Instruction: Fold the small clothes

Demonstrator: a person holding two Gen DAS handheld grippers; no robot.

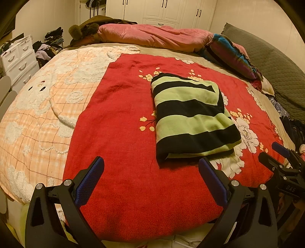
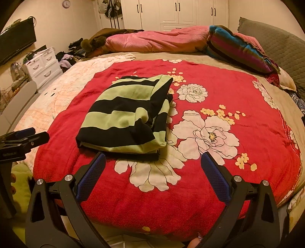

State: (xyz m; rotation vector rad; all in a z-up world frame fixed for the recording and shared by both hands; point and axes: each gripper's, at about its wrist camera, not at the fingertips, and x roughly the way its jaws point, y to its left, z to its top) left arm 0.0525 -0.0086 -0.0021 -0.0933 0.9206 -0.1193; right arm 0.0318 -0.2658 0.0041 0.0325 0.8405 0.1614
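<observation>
- The green-and-black striped garment (image 1: 192,116) lies folded into a thick rectangle on the red floral blanket (image 1: 122,118), toward the middle of the bed; in the right wrist view its layered edges (image 2: 158,118) face right, beside a large white printed flower (image 2: 207,133).
- The left gripper (image 1: 151,167) hovers over the near part of the blanket, jaws spread wide and holding nothing; its right blue pad (image 1: 211,177) sits just below the garment's near edge.
- The right gripper (image 2: 153,164) also stands with jaws wide apart and empty, its left finger (image 2: 93,169) close to the garment's near edge; from the left camera its body (image 1: 284,166) shows at the right.
- Left of the blanket lies a peach checked cover (image 1: 38,114); a pink quilt (image 1: 152,36) is bunched along the far side; a striped pillow (image 2: 238,49) and a grey headboard (image 2: 276,40) sit at the right.
- White drawers (image 2: 43,64), a clothes heap (image 1: 49,45) and white wardrobes (image 2: 181,13) line the room.
</observation>
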